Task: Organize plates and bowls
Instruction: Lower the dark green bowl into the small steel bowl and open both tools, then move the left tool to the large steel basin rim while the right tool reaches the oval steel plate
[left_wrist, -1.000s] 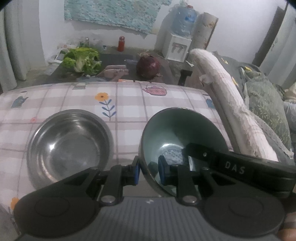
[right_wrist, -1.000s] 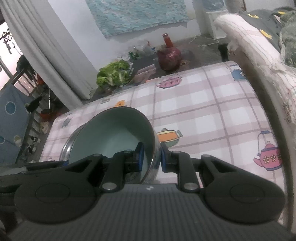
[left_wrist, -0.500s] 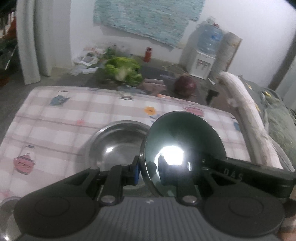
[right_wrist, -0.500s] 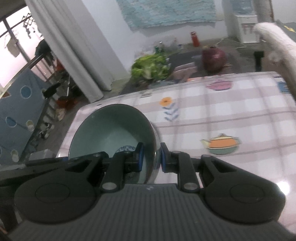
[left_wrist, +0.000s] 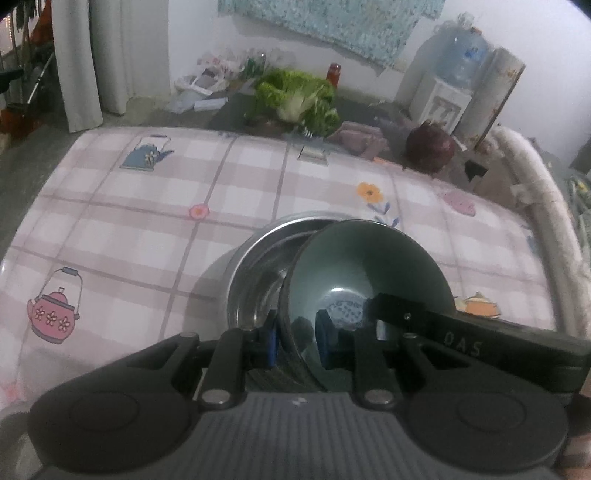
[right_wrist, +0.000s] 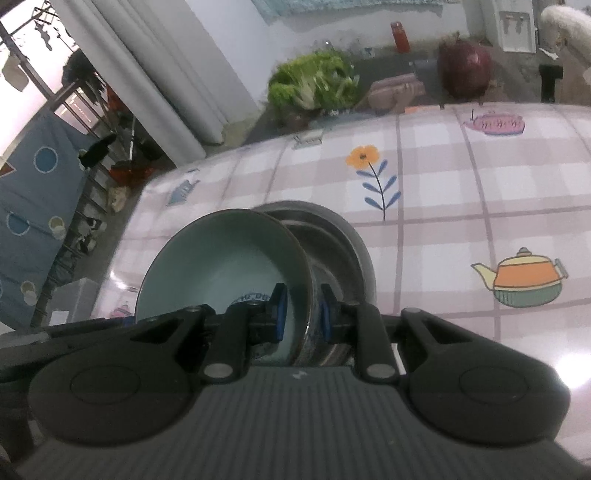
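A pale green ceramic bowl (left_wrist: 369, 266) is held by both grippers on opposite sides of its rim. My left gripper (left_wrist: 295, 341) is shut on its near rim. My right gripper (right_wrist: 299, 314) is shut on its other rim, and its arm shows in the left wrist view (left_wrist: 461, 336). The bowl (right_wrist: 221, 258) hangs tilted over a steel bowl (left_wrist: 266, 273) that rests on the checked tablecloth (left_wrist: 147, 221). In the right wrist view the steel bowl (right_wrist: 332, 243) lies just behind the green one. Whether the two bowls touch, I cannot tell.
Beyond the table's far edge are lettuce (left_wrist: 299, 99), a red onion (left_wrist: 430, 147), a red jar (left_wrist: 334, 72) and a water dispenser (left_wrist: 450, 99). A padded sofa arm (left_wrist: 543, 206) runs along the right. Curtains (right_wrist: 155, 74) hang at the left.
Both grippers have carried the green bowl leftwards, from beside the steel bowl to over it. Both stay shut on its rim.
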